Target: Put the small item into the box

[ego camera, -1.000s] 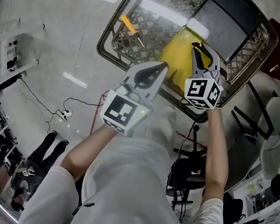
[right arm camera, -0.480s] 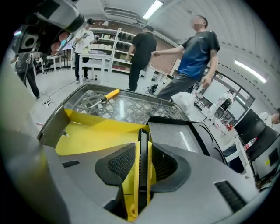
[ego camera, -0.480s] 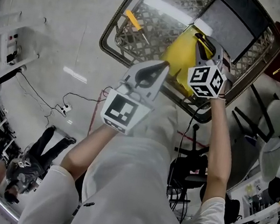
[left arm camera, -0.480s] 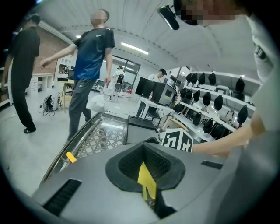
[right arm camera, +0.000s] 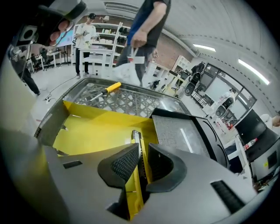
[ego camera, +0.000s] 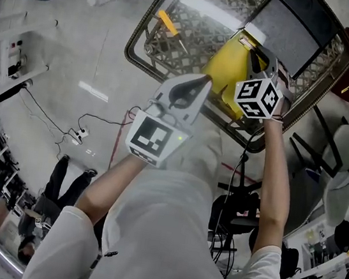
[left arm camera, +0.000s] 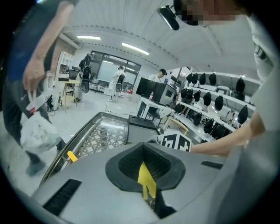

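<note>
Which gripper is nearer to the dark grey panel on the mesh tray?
Right. The right gripper is beside the dark grey panel, its fingers closing on the narrow yellow-black item between them; the left gripper is across the yellow box.

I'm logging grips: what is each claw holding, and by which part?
Right claw is closing on a thin yellow-and-black item, around its middle. Left claw appears to pinch the yellow box by its near edge.
</note>
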Demonstrator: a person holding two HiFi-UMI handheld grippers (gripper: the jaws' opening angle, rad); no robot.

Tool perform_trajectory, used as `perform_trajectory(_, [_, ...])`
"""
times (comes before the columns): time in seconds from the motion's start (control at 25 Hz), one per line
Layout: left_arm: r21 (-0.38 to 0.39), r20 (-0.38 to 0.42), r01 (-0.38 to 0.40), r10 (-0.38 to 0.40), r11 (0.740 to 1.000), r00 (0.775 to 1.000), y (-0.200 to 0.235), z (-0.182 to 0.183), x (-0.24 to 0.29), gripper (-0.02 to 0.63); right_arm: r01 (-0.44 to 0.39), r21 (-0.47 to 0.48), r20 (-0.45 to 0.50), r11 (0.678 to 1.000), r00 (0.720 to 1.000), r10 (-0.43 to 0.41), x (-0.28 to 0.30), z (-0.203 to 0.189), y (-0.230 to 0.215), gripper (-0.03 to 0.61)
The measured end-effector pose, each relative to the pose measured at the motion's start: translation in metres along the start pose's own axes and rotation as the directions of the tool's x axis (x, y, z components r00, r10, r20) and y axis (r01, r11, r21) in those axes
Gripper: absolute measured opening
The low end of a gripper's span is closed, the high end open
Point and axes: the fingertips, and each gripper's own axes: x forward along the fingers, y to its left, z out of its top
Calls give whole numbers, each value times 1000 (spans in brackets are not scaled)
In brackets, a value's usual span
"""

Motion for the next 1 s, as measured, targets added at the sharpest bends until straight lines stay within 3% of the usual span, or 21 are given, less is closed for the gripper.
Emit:
perform_trajectory(0.52, [22, 8, -11, 11, 1000, 1000, 0, 11, -12, 2, -1, 42, 44, 999, 999, -1, -27, 15, 1, 12])
perform_trajectory(1.0, [50, 20, -9, 8, 999, 1000, -12, 27, -48, 2, 16, 142, 128, 990, 991, -35, -98, 47, -8, -3])
